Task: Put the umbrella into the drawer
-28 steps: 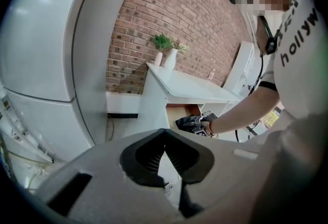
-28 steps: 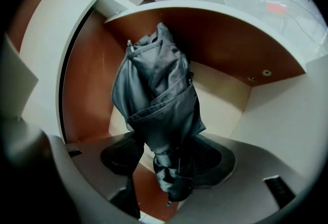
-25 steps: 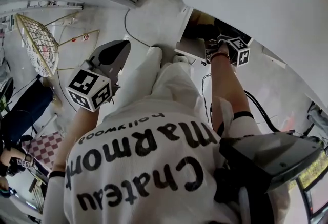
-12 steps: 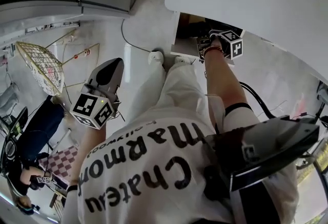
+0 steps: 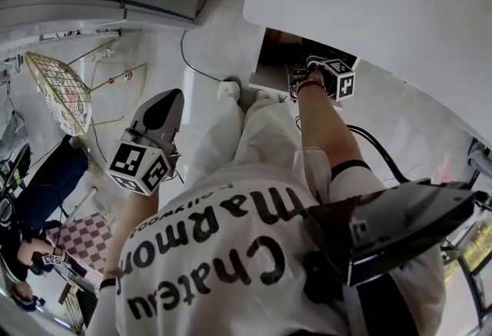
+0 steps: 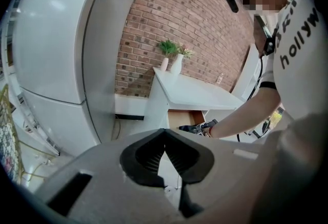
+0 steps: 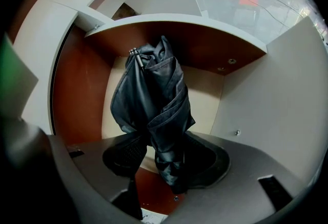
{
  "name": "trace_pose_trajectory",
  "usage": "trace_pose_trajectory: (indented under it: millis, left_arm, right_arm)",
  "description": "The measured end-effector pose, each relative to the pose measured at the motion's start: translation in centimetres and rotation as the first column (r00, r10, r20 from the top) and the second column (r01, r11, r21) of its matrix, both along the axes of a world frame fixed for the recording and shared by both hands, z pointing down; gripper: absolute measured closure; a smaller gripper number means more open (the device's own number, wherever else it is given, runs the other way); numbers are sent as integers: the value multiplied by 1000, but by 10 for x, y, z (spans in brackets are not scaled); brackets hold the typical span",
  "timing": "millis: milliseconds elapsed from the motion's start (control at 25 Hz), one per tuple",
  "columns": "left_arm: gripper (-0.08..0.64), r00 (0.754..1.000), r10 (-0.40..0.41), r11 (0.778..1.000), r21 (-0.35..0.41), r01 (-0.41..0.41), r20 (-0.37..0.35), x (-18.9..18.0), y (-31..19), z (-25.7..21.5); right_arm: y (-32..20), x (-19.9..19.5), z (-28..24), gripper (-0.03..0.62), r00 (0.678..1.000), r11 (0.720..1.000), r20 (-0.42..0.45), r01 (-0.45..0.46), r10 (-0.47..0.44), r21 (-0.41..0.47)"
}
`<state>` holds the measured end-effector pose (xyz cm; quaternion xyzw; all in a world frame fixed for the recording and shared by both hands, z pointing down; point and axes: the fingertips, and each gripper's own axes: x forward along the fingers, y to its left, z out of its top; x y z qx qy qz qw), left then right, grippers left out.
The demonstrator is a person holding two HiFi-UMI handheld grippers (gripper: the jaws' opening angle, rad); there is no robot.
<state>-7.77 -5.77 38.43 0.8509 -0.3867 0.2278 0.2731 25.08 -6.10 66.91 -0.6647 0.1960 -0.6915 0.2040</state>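
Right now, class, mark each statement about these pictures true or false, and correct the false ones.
1. The umbrella sits between the right gripper's jaws, inside the drawer. True; those jaws have just been closing, with the umbrella between them.
2. The left gripper grips the drawer's front. False: it is out over the floor, away from the drawer, jaws together on nothing.
3. The umbrella is bright red. False: it is dark, near black.
4. Two white vases stand on the white table. True.
5. The drawer is pushed shut. False: it is open.
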Motion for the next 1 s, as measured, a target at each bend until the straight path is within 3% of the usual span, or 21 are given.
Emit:
trace_pose_trajectory:
  millis: [240,640,1000]
  left_arm:
    - [545,999,-36,999,-12,36,-8,15,12,5]
    - [545,991,-135,991,-3,135,-4,9,31,5]
    - [545,987,-163,987,-11,163,9,21,46,5]
  right_arm:
    - [1,0,3,364,998,999,40,48,-48,5]
    - [-1,-1,2,362,993,998,108,36,-40,45]
    - [-4,-1,3,362,990,996,126,49,-58,74]
